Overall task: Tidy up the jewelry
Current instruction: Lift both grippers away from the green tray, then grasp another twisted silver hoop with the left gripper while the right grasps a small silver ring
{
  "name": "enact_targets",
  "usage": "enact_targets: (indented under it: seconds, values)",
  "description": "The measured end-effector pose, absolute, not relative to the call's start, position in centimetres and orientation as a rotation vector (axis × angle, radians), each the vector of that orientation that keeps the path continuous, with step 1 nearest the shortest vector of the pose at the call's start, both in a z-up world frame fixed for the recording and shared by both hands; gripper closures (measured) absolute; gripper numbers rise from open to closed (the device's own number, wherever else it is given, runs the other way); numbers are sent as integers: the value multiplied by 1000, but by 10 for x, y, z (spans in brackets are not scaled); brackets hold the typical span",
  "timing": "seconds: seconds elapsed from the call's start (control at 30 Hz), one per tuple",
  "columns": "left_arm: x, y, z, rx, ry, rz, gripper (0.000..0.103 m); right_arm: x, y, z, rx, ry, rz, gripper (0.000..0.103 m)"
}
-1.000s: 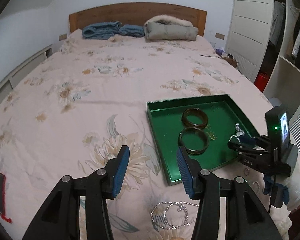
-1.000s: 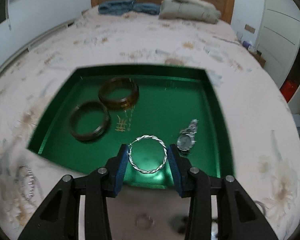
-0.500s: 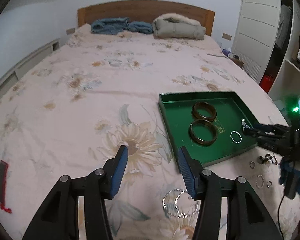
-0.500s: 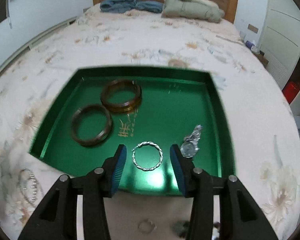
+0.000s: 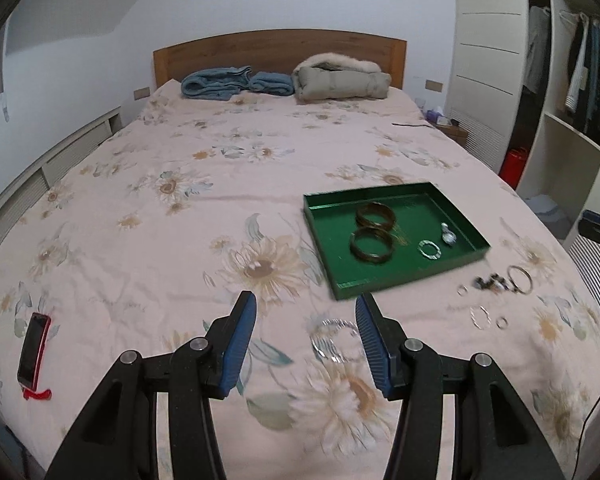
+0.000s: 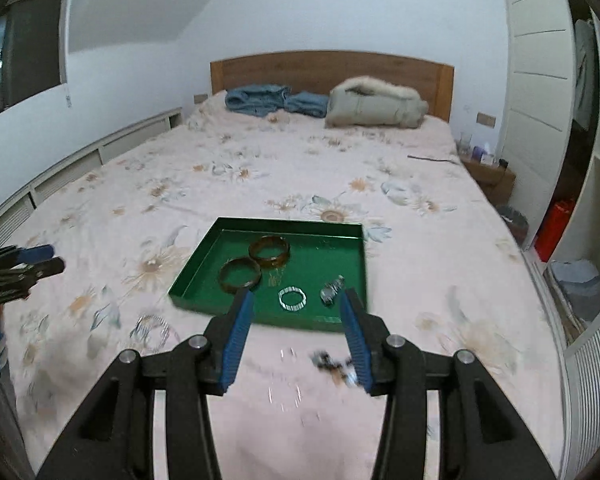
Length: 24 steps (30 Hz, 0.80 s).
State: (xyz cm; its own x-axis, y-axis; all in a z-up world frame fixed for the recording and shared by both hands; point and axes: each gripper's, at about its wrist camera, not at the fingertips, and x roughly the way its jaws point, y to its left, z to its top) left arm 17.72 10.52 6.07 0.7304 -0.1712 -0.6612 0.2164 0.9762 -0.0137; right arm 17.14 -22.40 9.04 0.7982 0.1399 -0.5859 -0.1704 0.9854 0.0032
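Note:
A green tray lies on the flowered bedspread. It holds two brown bangles, a twisted silver bracelet, a watch and a thin gold piece. Loose on the bed are silver hoops, small rings, a dark beaded piece and a bangle. My left gripper is open and empty, held above the hoops. My right gripper is open and empty, held back from the tray's near edge.
A red phone lies at the bed's left edge. Folded blue clothes and a beige coat lie at the headboard. A wardrobe and red can stand to the right.
My right gripper opened, left the silver bracelet in the tray and drew back and up. My left gripper also pulled back and rose, so the view widened.

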Motion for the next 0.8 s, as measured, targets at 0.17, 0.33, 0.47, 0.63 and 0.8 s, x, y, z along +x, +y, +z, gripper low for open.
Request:
enact_targets:
  seconds: [0.17, 0.33, 0.47, 0.63, 0.8]
  values:
    - [151, 88, 43, 81, 730, -257, 52, 111, -254, 81, -48, 621, 128, 59]
    - [139, 67, 12, 66, 779, -323, 57, 82, -278, 47, -32, 659, 110, 60]
    - [140, 47, -13, 68, 827, -352, 58, 83, -286, 17, -20, 706, 130, 60]
    - [151, 18, -41, 77, 893, -390, 61, 102, -283, -18, -36, 756, 199, 60]
    - [175, -19, -56, 93, 932, -464, 64, 129, -272, -49, -59, 790, 305, 60]
